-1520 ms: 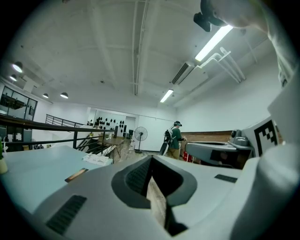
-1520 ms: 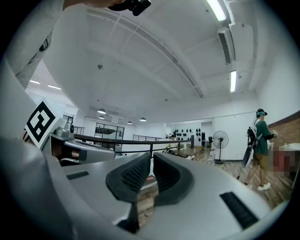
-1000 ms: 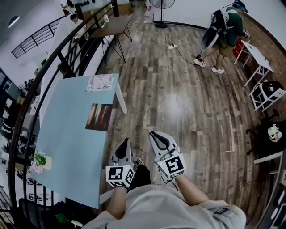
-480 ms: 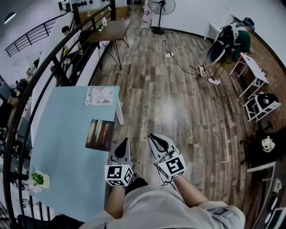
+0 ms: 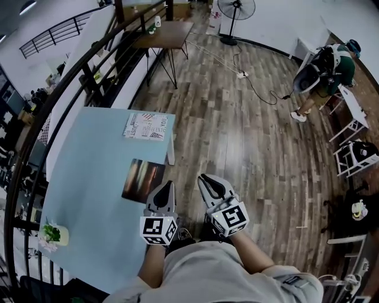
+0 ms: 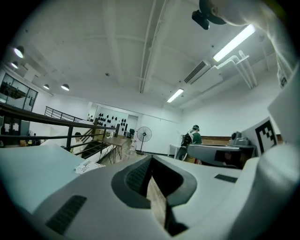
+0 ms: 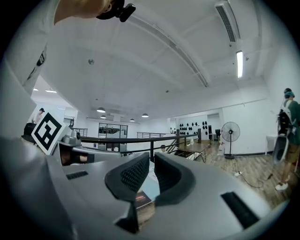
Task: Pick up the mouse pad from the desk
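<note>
The mouse pad (image 5: 143,180), a dark rectangle with a reddish-brown print, lies flat near the right edge of the light blue desk (image 5: 89,189). My left gripper (image 5: 167,188) is held level just right of the pad, over the desk's edge, its jaws shut with nothing in them. My right gripper (image 5: 206,179) is beside it over the wooden floor, jaws a little apart and opening, empty. In the right gripper view the right gripper (image 7: 151,161) frames part of the mouse pad (image 7: 143,199) low in the gap. In the left gripper view the left gripper (image 6: 151,158) has its tips together.
A printed booklet (image 5: 146,126) lies at the desk's far corner and a small potted plant (image 5: 52,234) at its near left. A black railing (image 5: 71,89) runs behind the desk. A wooden table (image 5: 164,34), a fan (image 5: 235,9), a person (image 5: 325,65) and white chairs (image 5: 355,157) stand farther off.
Both grippers have moved forward alongside the desk. The mouse pad now lies right next to the left gripper's tip instead of well ahead of it.
</note>
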